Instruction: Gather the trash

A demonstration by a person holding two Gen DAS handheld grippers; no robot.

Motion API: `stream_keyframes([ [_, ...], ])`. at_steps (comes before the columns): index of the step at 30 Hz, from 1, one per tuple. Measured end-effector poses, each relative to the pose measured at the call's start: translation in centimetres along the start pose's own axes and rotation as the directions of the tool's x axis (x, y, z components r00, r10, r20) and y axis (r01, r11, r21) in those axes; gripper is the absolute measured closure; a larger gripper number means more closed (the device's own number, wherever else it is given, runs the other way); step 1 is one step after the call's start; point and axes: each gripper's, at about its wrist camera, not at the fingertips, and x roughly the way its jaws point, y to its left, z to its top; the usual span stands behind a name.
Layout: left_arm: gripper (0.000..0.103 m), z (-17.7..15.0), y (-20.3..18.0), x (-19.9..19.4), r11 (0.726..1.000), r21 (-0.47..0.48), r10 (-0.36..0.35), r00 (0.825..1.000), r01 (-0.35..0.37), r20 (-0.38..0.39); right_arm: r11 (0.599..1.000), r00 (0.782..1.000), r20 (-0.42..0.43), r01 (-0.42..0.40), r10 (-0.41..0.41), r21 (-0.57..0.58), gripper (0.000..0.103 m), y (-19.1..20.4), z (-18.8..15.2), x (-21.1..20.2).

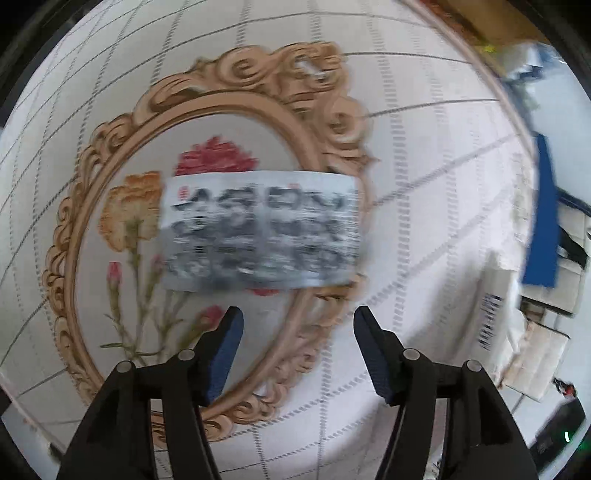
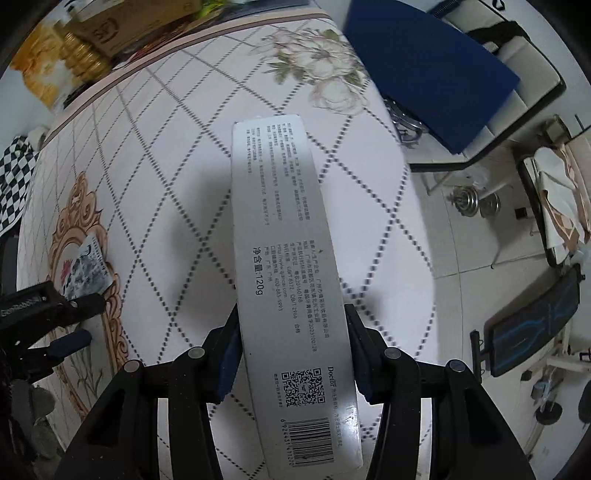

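Observation:
In the left wrist view, a flat grey-and-white printed packet lies on the patterned tablecloth, over an ornate golden oval print. My left gripper is open just short of the packet's near edge, not touching it. In the right wrist view, my right gripper is shut on a long grey carton with printed text, a QR code and a barcode, held above the table. The packet and the left gripper show at the left edge there.
A blue chair seat stands past the table's far right edge. Cardboard boxes and stacked gold items sit beyond the table's back edge. Dumbbells lie on the tiled floor. The grey carton shows at the right of the left wrist view.

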Motion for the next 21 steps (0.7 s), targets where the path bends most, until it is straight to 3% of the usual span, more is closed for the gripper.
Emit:
stream_keyframes([
  [2,0.044,-0.5,-1.7,-1.0,0.988,0.149,0.022,0.998,-0.031,0.06,1.0,1.0,-0.022,-0.007,0.007,-0.008,0.05,-0.7,0.2,0.2],
  [4,0.044,-1.5,-4.0,-1.6,0.9,0.403,0.118,0.983,-0.165,0.14,1.0,0.999,-0.036,-0.01,0.009,-0.024,0.05,-1.3,0.4,0.2],
  [5,0.043,-2.1,-4.8,-1.5,0.834,0.509,0.145,0.974,-0.215,0.174,0.999,0.999,-0.041,-0.013,0.012,-0.033,0.05,-1.7,0.4,0.3],
  [6,0.043,-2.6,-5.5,-1.2,0.731,0.609,0.209,0.951,-0.307,0.229,0.999,0.999,-0.043,-0.014,0.012,-0.039,0.05,-1.8,0.5,0.4],
  [7,0.043,-2.8,-5.8,-0.8,0.662,0.666,0.233,0.939,-0.344,0.253,0.999,0.999,-0.049,-0.01,0.008,-0.051,0.05,-1.7,0.6,0.6],
  [9,0.043,-2.7,-6.1,0.3,0.532,0.742,0.291,0.911,-0.408,0.293,0.998,0.998,-0.063,-0.018,0.014,-0.064,0.05,-1.5,1.0,1.0],
  [10,0.043,-2.5,-6.0,0.7,0.492,0.774,0.301,0.912,-0.4,0.28,0.997,0.998,-0.066,-0.014,0.009,-0.072,0.05,-1.4,1.4,1.2],
  [12,0.043,-1.9,-6.2,1.5,0.434,0.819,0.312,0.916,-0.375,0.254,0.996,0.998,-0.067,-0.006,0.001,-0.085,0.05,-1.1,1.9,1.3],
  [16,0.043,0.1,-7.7,3.5,0.359,0.875,0.333,0.92,-0.325,0.205,0.994,0.998,-0.066,0.006,-0.013,-0.105,0.05,-0.4,2.9,1.6],
  [18,0.037,0.6,-8.5,4.0,0.322,0.895,0.326,0.924,-0.308,0.201,0.994,0.998,-0.067,0.005,-0.012,-0.11,0.05,-0.2,3.3,1.6],
  [21,0.037,1.8,-9.0,4.5,0.331,0.906,0.327,0.932,-0.264,0.153,0.994,0.998,-0.067,0.008,-0.015,-0.11,0.05,0.1,3.5,1.9],
])
